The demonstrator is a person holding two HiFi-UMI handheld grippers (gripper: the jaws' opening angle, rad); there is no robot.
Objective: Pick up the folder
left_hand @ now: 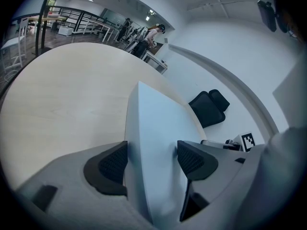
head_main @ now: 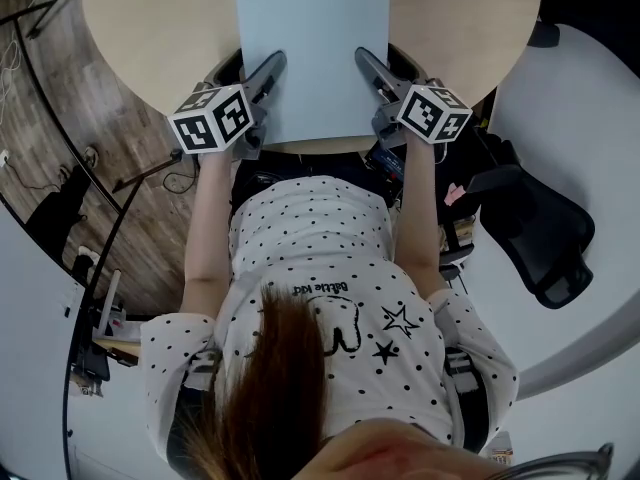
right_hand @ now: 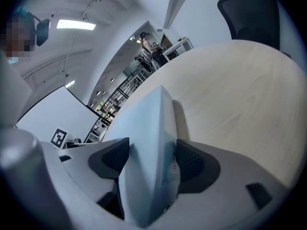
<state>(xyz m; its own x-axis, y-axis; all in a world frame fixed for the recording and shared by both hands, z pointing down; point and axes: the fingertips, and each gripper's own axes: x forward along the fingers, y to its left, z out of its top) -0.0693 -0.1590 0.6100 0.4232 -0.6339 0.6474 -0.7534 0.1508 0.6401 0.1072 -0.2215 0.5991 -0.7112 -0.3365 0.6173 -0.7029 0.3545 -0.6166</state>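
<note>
I hold the folder [head_main: 312, 53] with both grippers over the round wooden table [head_main: 140, 28], right in front of me. It is pale blue and rectangular. Its long axis runs straight away from me, from the table's near edge toward its middle, and 1 short edge faces my body just inside that near edge.

My left gripper [head_main: 272, 66] has the folder's left long edge close to the near corner. In the left gripper view the 2 jaws are closed onto the sheet, 1 black ribbed pad [left_hand: 112, 164] on each face, with the folder standing edge-on between them and stretching away over the tabletop.

My right gripper [head_main: 365, 60] has the right long edge at the matching spot. In the right gripper view its jaws pinch the folder the same way, both pads pressed against it.

The folder casts a shadow on the wood beside it; I cannot tell whether its far end touches the table.

A black office chair [head_main: 540, 238] stands on the floor to my right, well apart from the table
</note>
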